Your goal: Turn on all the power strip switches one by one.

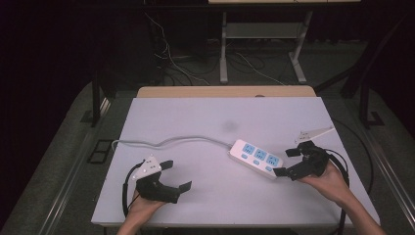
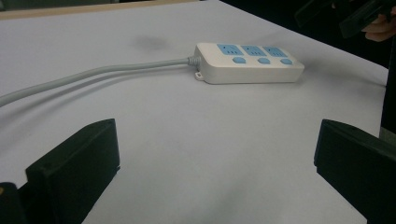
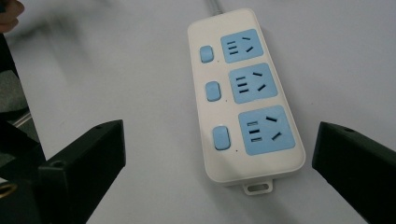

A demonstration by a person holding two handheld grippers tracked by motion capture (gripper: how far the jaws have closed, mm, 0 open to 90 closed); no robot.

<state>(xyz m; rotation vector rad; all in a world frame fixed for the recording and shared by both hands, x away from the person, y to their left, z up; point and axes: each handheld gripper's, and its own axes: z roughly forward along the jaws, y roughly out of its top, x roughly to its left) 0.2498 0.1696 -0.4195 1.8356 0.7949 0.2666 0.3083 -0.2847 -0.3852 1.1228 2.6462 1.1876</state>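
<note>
Your right gripper (image 1: 289,161) hovered wide at the power strip's (image 1: 256,157) near end, mid-desk (image 1: 195,117); left gripper (image 1: 173,175) wide, empty. Risk: the smooth casing skating away if nudged.

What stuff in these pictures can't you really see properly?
- Grey cord of the power strip: its far end runs off the table's left edge in the high view, so no plug is seen.
- Switches: on or off can't be told in the right gripper view.
- Dark smudge: too faint to identify.
</note>
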